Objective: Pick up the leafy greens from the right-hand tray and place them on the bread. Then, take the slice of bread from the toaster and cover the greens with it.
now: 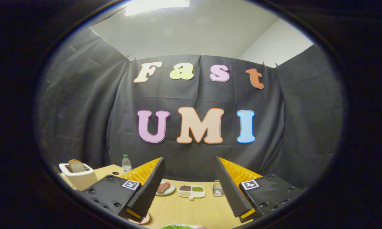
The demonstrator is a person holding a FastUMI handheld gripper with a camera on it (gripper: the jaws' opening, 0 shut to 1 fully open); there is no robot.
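Black cloth wall (194, 95) wraps the booth on three sides, creased, clipped along its top edge. White ceiling (184, 35) above, bright light panel (157, 4) overhead. White room wall (273, 44) behind the cloth's right corner. Light wooden table (191, 210) runs to the cloth.

The gripper view rides on the gripper (190, 187) and looks forward along its two fingers (149, 187), which stand wide apart with nothing between them. It sits low, close above the table (191, 210), and faces the booth's back wall, tilted up enough to take in the ceiling at 12 o'clock. The toaster (78, 176) lies at 8 o'clock beyond the fingers, a sectioned dish (191, 191) straight ahead between them, and leafy greens (176, 227) at 6 o'clock, nearest the lens.
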